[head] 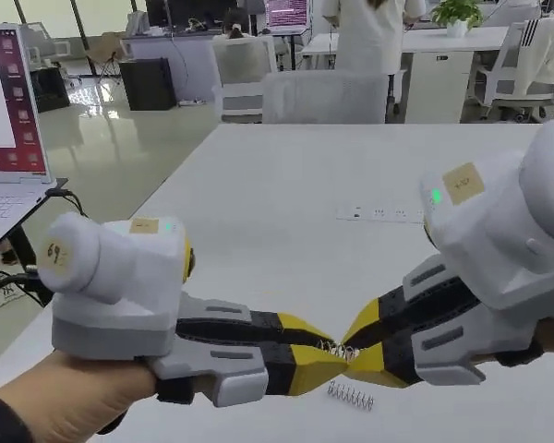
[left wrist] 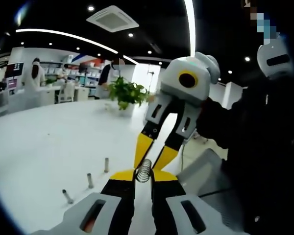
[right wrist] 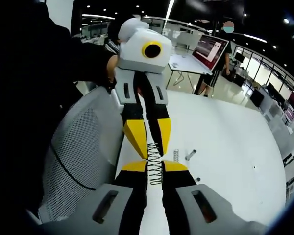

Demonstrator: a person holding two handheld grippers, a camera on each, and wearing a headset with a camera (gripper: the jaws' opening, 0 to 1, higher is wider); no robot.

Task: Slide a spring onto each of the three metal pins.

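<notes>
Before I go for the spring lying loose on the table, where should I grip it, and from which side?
Probably from straight above: the loose spring lies flat on its side on the table, its length running across the head view. Pinch across the coils near one end, jaws either side, leaving the other end free for a pin.

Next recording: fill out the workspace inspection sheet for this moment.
Surface: white table with an inset socket panel.
Job's things: small coiled metal spring held off the table; second loose spring lying on the table; three short metal pins standing in a row.
Clutter: nothing seen.
Grippers: left gripper and right gripper tip to tip, both apparently closed on the held spring.
Cables: black cables beside the table's left edge.
Surroundings: open laptop, office chairs, standing person.
</notes>
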